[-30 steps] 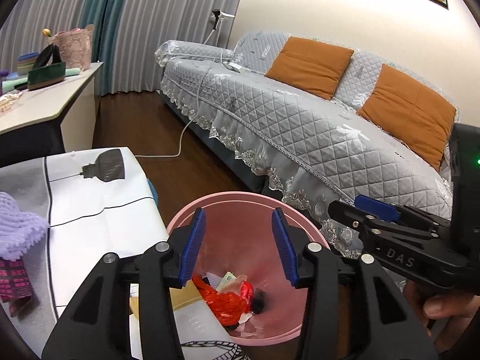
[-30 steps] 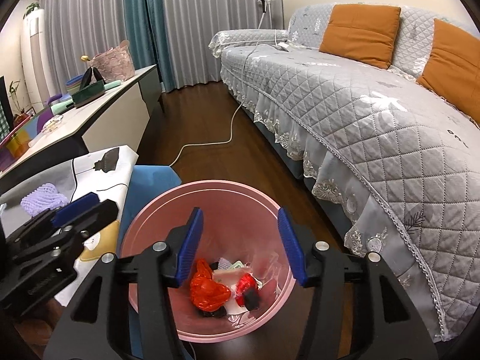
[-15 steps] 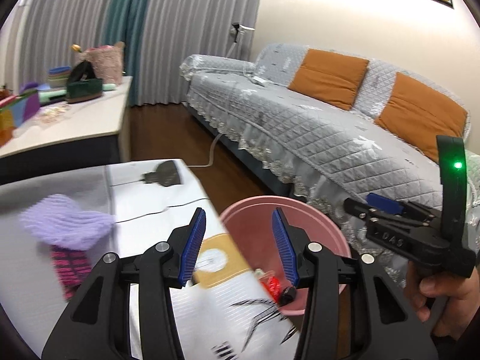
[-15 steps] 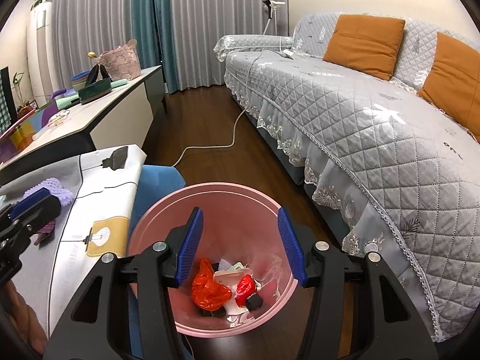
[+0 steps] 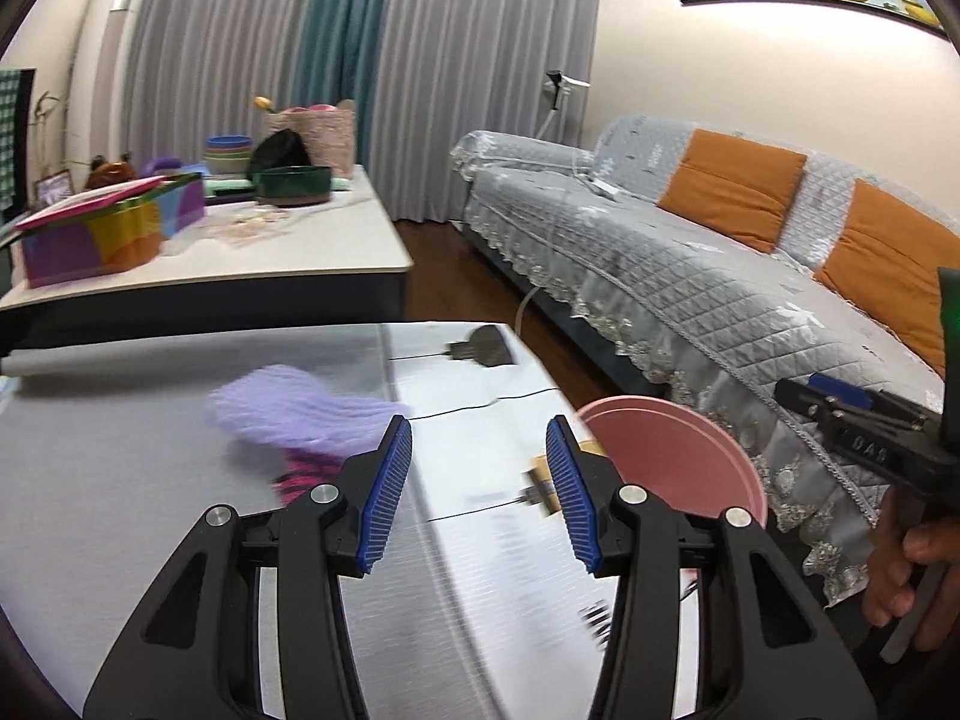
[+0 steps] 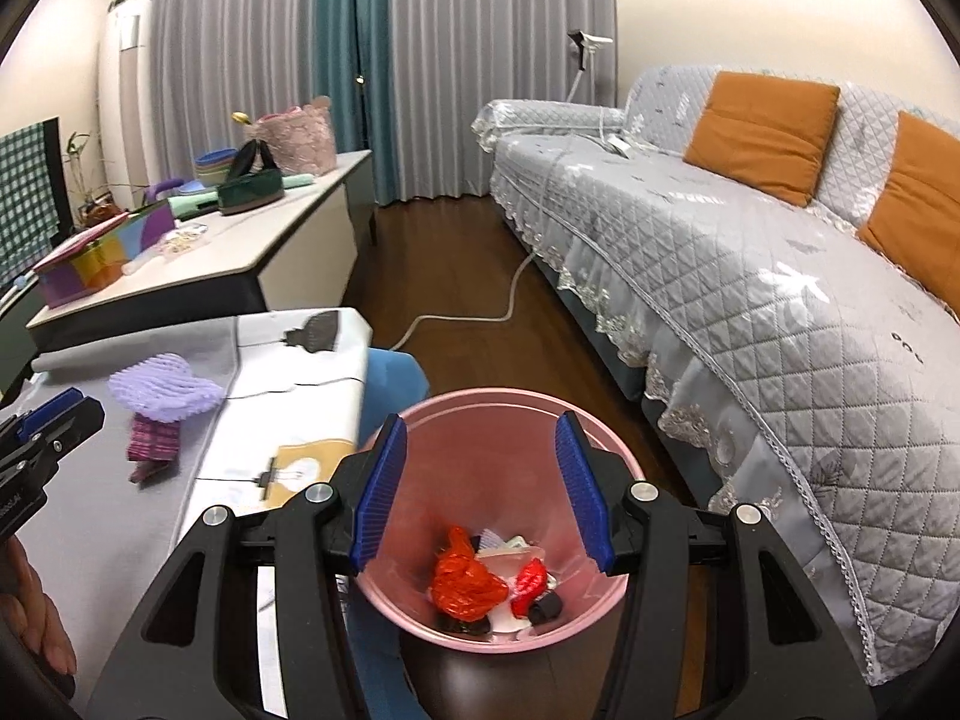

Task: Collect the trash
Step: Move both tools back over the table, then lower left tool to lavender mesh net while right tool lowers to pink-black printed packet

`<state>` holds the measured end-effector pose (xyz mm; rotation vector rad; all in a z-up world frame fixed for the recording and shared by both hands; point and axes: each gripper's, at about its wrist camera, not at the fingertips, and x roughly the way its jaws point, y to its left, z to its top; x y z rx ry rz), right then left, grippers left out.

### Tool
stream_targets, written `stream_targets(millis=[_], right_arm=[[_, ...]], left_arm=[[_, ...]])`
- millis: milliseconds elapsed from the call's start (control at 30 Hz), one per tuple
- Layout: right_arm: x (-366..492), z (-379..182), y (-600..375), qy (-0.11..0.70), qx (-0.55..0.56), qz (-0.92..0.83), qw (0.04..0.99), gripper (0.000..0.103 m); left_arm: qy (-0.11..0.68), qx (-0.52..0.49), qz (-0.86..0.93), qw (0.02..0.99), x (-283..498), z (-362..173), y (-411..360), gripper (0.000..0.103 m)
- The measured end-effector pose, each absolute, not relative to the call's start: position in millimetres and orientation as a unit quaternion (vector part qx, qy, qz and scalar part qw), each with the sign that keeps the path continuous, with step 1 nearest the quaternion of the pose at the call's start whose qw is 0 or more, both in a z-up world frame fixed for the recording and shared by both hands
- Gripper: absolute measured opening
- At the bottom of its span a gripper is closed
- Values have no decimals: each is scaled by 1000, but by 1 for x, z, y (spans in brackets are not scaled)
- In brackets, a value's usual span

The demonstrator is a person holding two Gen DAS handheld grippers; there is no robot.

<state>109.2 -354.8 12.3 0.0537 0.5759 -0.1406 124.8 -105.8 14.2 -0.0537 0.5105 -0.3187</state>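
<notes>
A pink trash bin [image 6: 516, 420] stands on the floor beside the table; it also shows in the left wrist view [image 5: 672, 450]. Inside lie red crumpled wrappers [image 6: 465, 579] and other scraps. My right gripper [image 6: 480, 492] is open and empty, held above the bin. My left gripper [image 5: 480, 492] is open and empty over the grey tablecloth [image 5: 150, 510]. A purple knitted cloth [image 5: 294, 411] lies on a magenta patterned item [image 5: 306, 471], just ahead of the left gripper's left finger; both show in the right wrist view [image 6: 162, 387].
A grey quilted sofa [image 6: 750, 276] with orange cushions runs along the right. A long desk [image 5: 240, 252] with a colourful box, bowls and bags stands behind the table. A blue chair [image 6: 390, 372] sits between table and bin. A white cable [image 6: 480, 312] crosses the wooden floor.
My left gripper has swung left from above the bin to over the table, toward the purple cloth. The right gripper has stayed above the bin.
</notes>
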Motion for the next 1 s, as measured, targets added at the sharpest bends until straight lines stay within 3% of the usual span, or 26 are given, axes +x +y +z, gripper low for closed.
stream_targets(millis=[467, 867, 933, 1000], right_arm=[[127, 12, -271, 281, 14, 24, 959, 52], [169, -26, -192, 325, 46, 121, 937, 52], [175, -34, -177, 338, 47, 143, 929, 62], [182, -42, -166, 349, 50, 156, 923, 63]], left_arm=[[259, -56, -84, 961, 132, 2, -17, 47], [262, -75, -24, 962, 145, -2, 45, 47], [264, -81, -22, 961, 147, -4, 52, 47], [265, -86, -22, 960, 149, -5, 55, 47]])
